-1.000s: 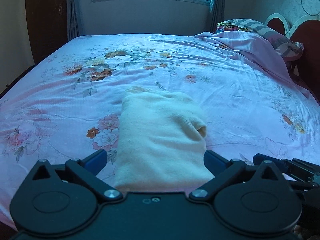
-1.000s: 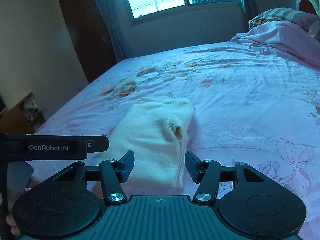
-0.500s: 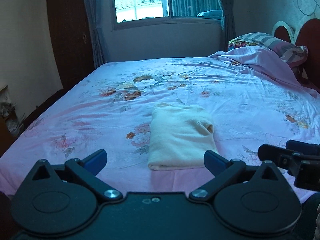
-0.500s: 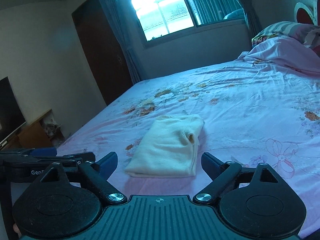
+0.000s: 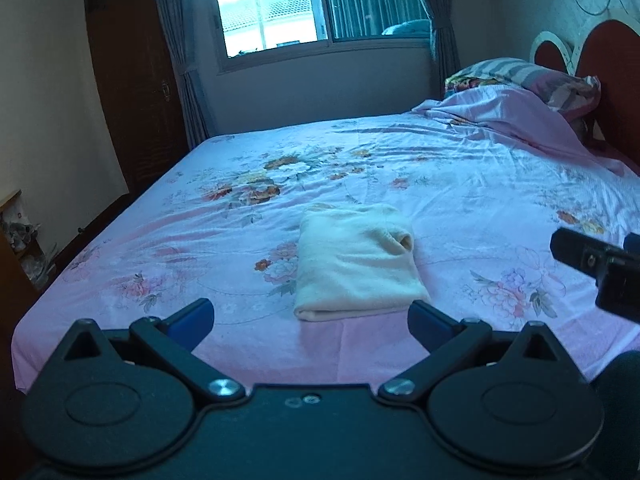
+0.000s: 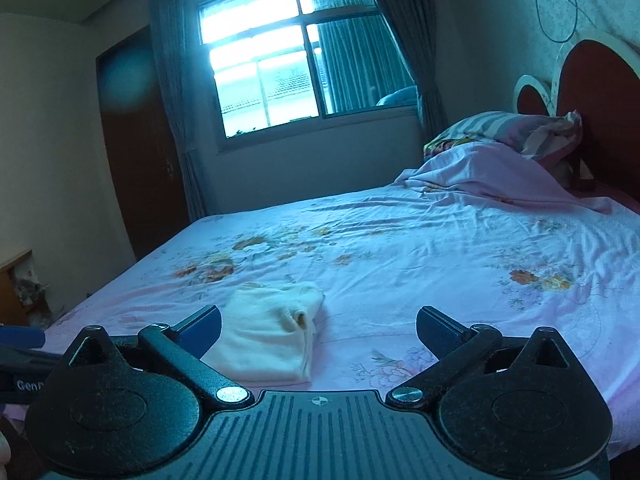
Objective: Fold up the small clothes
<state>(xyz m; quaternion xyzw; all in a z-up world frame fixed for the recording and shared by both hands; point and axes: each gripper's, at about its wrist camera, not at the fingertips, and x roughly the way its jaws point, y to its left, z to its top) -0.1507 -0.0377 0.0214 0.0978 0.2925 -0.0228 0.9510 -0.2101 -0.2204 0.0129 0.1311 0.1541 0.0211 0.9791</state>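
A cream garment (image 5: 354, 262) lies folded into a compact rectangle on the pink floral bed sheet (image 5: 460, 184), near the bed's front edge. It also shows in the right wrist view (image 6: 270, 338), low and left of centre. My left gripper (image 5: 310, 320) is open and empty, held back from the garment's near edge. My right gripper (image 6: 318, 326) is open wide and empty, also back from the garment and to its right. The right gripper's tip shows in the left wrist view (image 5: 592, 258).
Pillows and a bunched pink cover (image 5: 520, 112) lie at the head of the bed by the red headboard (image 6: 592, 92). A dark wardrobe (image 5: 132, 92) and a window (image 6: 280, 68) stand beyond the bed. A low shelf (image 6: 20, 288) is at far left.
Both grippers have pulled back and up from the folded garment, which now looks smaller and farther. The right gripper's jaws have opened wider. The garment has not moved.
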